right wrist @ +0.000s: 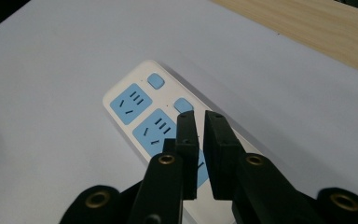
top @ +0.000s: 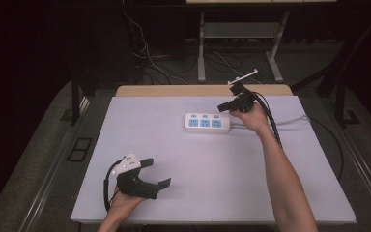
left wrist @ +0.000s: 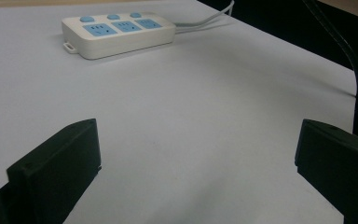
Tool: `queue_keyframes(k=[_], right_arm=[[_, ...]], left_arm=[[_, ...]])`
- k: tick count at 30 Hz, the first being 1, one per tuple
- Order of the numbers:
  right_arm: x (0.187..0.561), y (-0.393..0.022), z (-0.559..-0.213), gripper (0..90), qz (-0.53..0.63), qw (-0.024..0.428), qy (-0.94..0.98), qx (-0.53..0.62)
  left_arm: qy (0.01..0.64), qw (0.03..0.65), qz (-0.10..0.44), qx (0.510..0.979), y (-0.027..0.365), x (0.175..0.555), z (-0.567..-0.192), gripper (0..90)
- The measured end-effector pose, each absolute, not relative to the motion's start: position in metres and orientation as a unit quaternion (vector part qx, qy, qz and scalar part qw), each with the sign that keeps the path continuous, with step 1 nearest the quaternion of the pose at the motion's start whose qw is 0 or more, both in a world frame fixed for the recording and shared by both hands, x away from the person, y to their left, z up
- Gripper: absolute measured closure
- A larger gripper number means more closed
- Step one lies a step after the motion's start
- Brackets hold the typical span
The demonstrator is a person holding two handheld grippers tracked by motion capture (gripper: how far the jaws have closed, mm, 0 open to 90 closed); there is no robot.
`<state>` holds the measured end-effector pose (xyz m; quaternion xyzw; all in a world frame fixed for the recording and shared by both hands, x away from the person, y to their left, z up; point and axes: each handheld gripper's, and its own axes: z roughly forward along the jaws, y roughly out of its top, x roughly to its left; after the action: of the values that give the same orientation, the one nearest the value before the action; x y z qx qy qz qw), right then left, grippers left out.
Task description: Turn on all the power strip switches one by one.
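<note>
A white power strip [top: 206,123] with three blue sockets and three blue buttons lies at the back middle of the white-covered table [top: 212,193]. My right gripper [top: 221,107] hovers over the strip's right end, pointing left. In the right gripper view its jaws [right wrist: 198,117] stand almost together with only a narrow slit and nothing between them, their tips just past the middle button of the power strip [right wrist: 135,105]. My left gripper [top: 158,172] rests near the front left edge, jaws wide open and empty. In the left gripper view, the left gripper [left wrist: 198,144] faces the power strip [left wrist: 119,32] across bare table.
The strip's white cord [top: 290,120] runs right across the table toward its edge. A wooden table edge [top: 203,90] shows behind the white cover. Black cables trail from the right gripper along the forearm [top: 273,125]. Dark floor and desk legs lie beyond.
</note>
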<state>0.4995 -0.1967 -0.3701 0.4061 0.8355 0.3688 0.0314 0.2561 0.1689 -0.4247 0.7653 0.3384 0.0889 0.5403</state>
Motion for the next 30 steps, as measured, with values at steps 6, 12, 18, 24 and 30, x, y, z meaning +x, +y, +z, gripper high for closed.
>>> queue_keyframes(k=[6,12,18,24,30], right_arm=[[0.504,-0.202,-0.373,89.7,0.387,0.03,0.822,0.417],[0.507,-0.205,-0.376,89.8,0.395,0.034,0.815,0.422],[0.511,-0.206,-0.382,89.8,0.401,0.026,0.81,0.428],[0.513,-0.205,-0.387,89.8,0.402,0.021,0.809,0.429],[0.516,-0.201,-0.398,89.8,0.4,0.01,0.806,0.435]], left_arm=[[0.338,0.54,0.089,0.765,0.169,0.256,-0.425,0.0],[0.339,0.54,0.089,0.765,0.169,0.257,-0.425,0.0],[0.338,0.54,0.089,0.766,0.169,0.257,-0.425,0.0],[0.338,0.54,0.09,0.766,0.169,0.257,-0.425,0.0],[0.338,0.54,0.09,0.765,0.169,0.257,-0.425,0.0]])
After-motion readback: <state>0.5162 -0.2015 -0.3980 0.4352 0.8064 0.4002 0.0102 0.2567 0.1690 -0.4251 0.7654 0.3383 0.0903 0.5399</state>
